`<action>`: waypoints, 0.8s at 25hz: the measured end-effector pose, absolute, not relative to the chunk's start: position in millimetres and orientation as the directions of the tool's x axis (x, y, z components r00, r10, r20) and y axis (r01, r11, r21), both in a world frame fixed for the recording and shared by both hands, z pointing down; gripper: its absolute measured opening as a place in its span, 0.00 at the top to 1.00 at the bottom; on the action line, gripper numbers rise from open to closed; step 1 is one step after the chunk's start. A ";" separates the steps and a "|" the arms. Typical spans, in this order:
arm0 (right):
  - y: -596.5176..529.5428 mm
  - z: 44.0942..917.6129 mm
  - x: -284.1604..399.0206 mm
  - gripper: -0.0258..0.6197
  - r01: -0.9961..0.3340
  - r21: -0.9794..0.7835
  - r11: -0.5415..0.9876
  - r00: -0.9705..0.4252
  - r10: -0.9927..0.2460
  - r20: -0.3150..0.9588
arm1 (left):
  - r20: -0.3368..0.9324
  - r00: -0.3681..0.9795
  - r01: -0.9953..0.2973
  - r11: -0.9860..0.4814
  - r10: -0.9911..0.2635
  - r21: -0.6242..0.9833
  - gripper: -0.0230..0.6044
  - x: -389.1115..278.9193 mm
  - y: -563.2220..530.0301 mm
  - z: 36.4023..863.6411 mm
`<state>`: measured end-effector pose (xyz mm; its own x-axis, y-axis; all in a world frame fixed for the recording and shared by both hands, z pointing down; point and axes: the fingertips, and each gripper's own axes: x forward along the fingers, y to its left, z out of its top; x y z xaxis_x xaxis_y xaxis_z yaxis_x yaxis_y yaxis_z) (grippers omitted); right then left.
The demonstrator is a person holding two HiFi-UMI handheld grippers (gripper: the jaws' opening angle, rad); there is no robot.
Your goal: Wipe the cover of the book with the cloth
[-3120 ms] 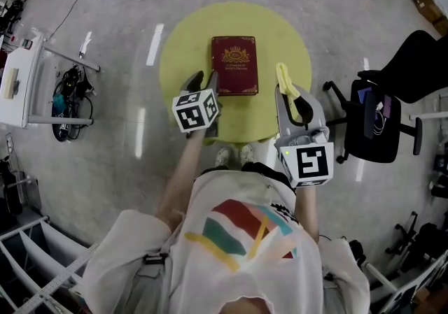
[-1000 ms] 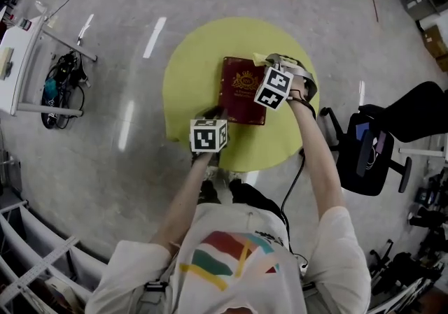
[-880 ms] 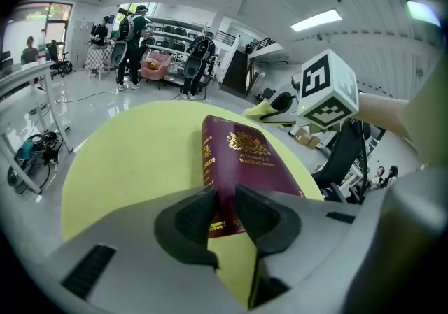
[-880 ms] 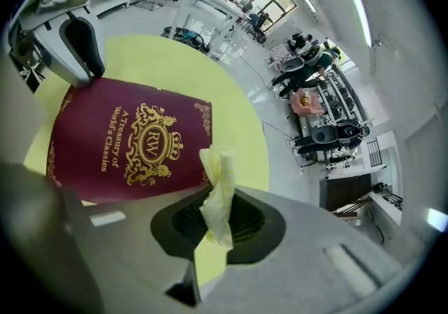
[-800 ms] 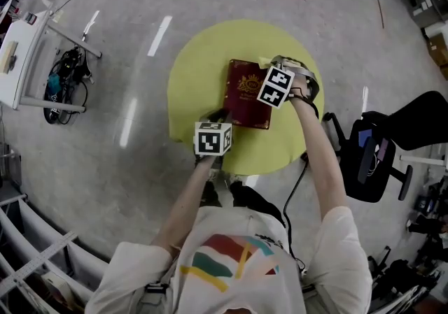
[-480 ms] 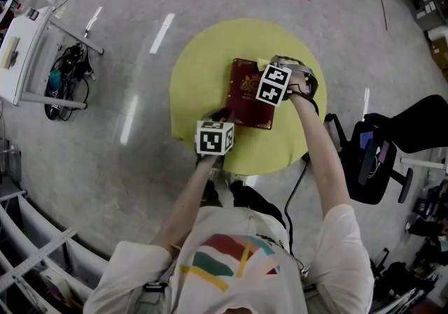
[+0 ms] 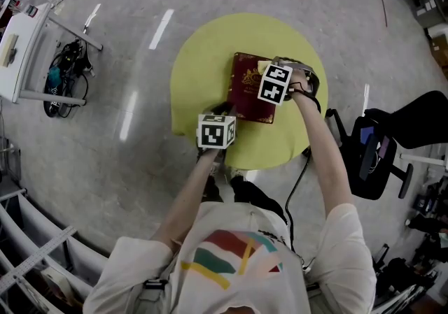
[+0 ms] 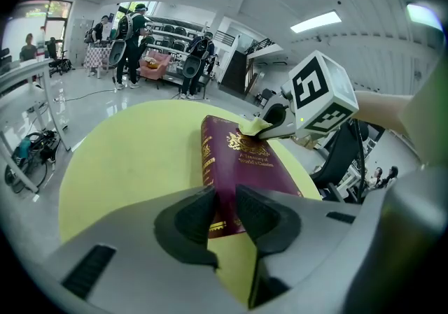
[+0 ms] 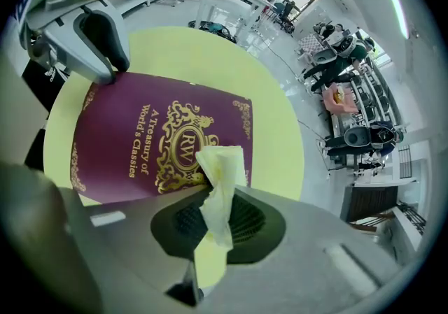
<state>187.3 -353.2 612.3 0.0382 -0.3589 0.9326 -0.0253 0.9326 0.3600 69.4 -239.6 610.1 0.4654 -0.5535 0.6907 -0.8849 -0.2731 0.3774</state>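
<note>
Grey shop floor [image 7: 105, 166], round yellow bench [image 7: 203, 61] in the middle. The maroon book [image 7: 245, 94] lies flat on it, cover up, right of the bench's centre.

Left gripper [image 8: 225, 206]: fingers part closed with the book's near spine corner between them and no gap seen at either pad. Read as a pinch that steadies the book.
Right gripper [image 9: 213, 213]: fingers closed on the pale yellow cloth [image 9: 221, 173]. A short tuft sticks out past the tips, over the gilt crest [image 9: 175, 145].

Step, judged: wipe just beginning at the far part of the cover.

Risks:
- Tuft is short. If the gripper presses low, hard finger ends rather than cloth rub the gilding.
- Book is held at one corner only. A sideways stroke may pivot it on the smooth bench.
- Drag may pull the cloth out of the fingers.

Views:
- Head view gives the layout, but the marker cubes [image 7: 275, 83] hide both sets of fingers.
- Left gripper view shows the cloth meeting the cover, and the spine [image 8: 208, 166].
- Right gripper view shows the pinch on the cloth, the title print [image 9: 140, 141], and one left finger at the book's corner.
</note>
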 end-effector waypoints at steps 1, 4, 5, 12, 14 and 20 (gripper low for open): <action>-348.0 612.5 186.5 0.92 -0.031 0.354 0.935 0.036 -0.353 0.935 | 0.690 0.467 -0.884 -0.273 -0.554 0.379 0.81 68.9 -239.5 610.2; -329.2 613.1 183.6 0.92 -0.060 0.345 0.937 0.018 -0.345 0.939 | 0.684 0.471 -0.882 -0.272 -0.557 0.385 0.81 68.5 -239.4 609.8; -323.0 613.5 183.2 0.92 -0.066 0.345 0.936 0.013 -0.345 0.938 | 0.684 0.471 -0.882 -0.273 -0.557 0.385 0.81 68.6 -239.5 609.9; -275.3 615.1 180.4 0.92 -0.064 0.318 0.946 0.015 -0.318 0.948 | 0.684 0.475 -0.880 -0.285 -0.553 0.380 0.81 68.9 -240.3 610.6; -261.7 615.3 179.0 0.92 -0.070 0.315 0.947 0.016 -0.315 0.949 | 0.684 0.476 -0.879 -0.288 -0.553 0.380 0.81 68.5 -240.0 610.3; -229.9 616.7 174.3 0.92 -0.117 0.299 0.947 0.006 -0.300 0.954 | 0.682 0.478 -0.878 -0.292 -0.554 0.378 0.81 67.4 -241.6 610.8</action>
<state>174.3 -229.9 616.7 0.0059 -0.2999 0.9539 -0.1168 0.9472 0.2985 67.4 -241.6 610.8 0.4781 -0.5538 0.6817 -0.8782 -0.2924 0.3785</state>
